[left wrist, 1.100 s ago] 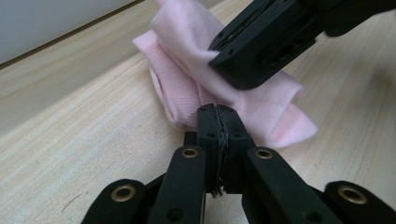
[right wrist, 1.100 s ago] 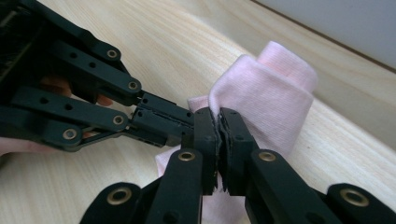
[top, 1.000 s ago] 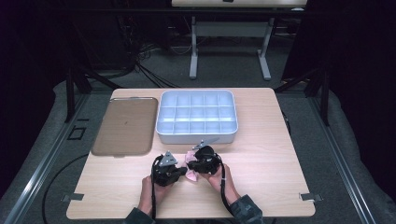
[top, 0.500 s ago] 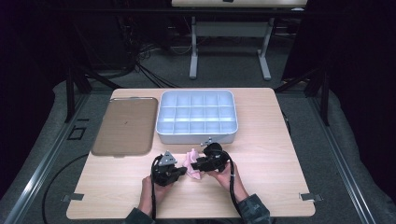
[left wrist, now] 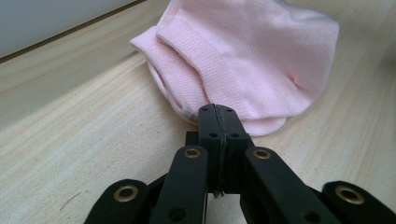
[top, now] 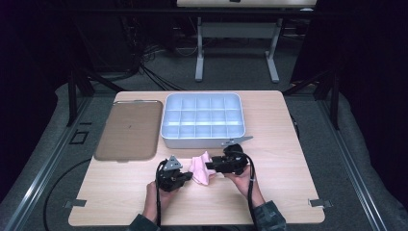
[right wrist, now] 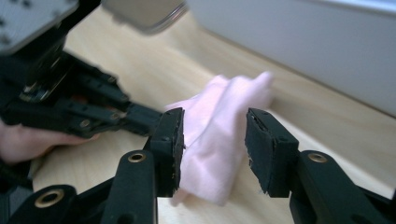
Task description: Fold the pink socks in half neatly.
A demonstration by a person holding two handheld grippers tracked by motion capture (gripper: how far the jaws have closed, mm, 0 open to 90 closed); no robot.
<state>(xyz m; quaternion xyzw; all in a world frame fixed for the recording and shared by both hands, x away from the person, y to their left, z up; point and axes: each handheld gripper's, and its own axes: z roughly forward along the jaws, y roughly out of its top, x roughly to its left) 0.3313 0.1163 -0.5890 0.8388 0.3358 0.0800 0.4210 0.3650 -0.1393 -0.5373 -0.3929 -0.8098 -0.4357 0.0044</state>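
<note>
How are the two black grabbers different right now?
The left gripper has its jaws shut on the edge of the pink sock; the right gripper has just been opening, with sock between its jaws but unpinched. Both are black and hand-held.

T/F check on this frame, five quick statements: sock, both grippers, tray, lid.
1. The left gripper is shut on an edge of the pink sock. True.
2. The right gripper clamps the sock tight. False: its jaws have just been opening and stand apart, with the sock lying between them.
3. The sock sits in a compartment of the divided tray. False: it lies on the wooden table, in front of the tray.
4. The brown lid lies flat on the table beside the tray, on its left in the high view. True.
5. The tray's compartments hold other socks. False: no sock shows in any of them.
</note>
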